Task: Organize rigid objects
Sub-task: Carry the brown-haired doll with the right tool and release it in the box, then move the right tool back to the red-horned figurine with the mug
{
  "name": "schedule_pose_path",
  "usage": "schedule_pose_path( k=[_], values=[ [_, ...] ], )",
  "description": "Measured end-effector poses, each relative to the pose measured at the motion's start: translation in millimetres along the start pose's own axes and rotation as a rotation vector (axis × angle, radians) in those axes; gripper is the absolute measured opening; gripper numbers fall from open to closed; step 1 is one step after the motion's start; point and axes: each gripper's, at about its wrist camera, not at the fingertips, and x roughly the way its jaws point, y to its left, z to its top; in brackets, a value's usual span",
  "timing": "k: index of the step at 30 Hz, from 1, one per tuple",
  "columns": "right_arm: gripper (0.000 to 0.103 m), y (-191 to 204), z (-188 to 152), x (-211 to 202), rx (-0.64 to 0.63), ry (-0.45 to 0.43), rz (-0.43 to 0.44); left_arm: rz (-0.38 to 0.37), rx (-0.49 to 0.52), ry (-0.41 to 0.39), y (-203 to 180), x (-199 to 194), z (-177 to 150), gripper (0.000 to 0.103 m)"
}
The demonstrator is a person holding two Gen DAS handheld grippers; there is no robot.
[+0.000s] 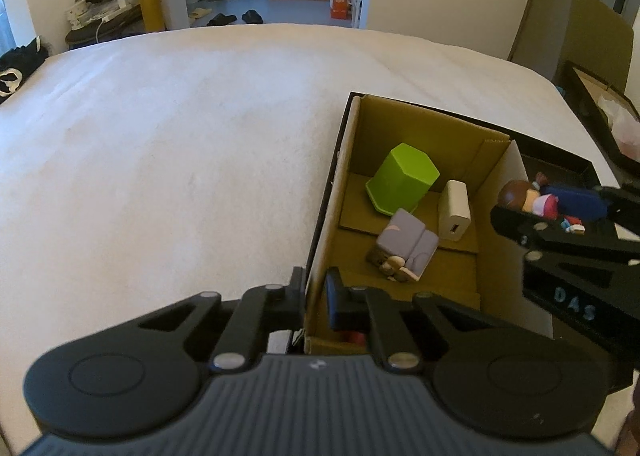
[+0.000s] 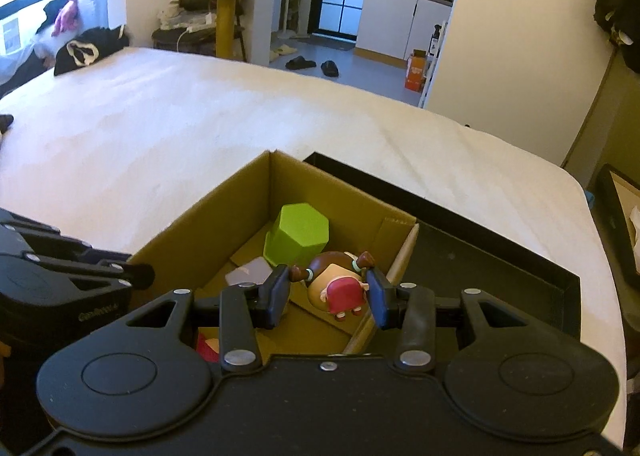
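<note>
A cardboard box sits on the white bed inside a black tray. In it lie a green hexagonal block, a white charger and a grey figurine. My left gripper is shut on the box's near left wall, one finger each side. My right gripper is shut on a doll with brown hair and a pink dress, held above the box's right side; the doll also shows in the left wrist view. The green block shows in the right wrist view too.
The white bed stretches left and far of the box. A second dark tray lies off the bed's right edge. A yellow round table and slippers stand beyond the bed. A red item lies at the box's near end.
</note>
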Motion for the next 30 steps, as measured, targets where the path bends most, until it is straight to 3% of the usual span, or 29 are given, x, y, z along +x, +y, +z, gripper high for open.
schedule_pose_path(
  k=[5,21,30],
  values=[
    [0.049,-1,-1,6,0.015,0.022,-0.038,-0.006,-0.001,-0.002,1,-1,0,0.01],
    [0.059,-16,-9,-7,0.08,-0.006,-0.028,0.019,0.024,-0.021,-4,-5,2,0.009],
    [0.06,-42,-18,-12,0.143,-0.024,-0.03,0.058,0.054,-0.007,-11,-8,4,0.01]
  ],
)
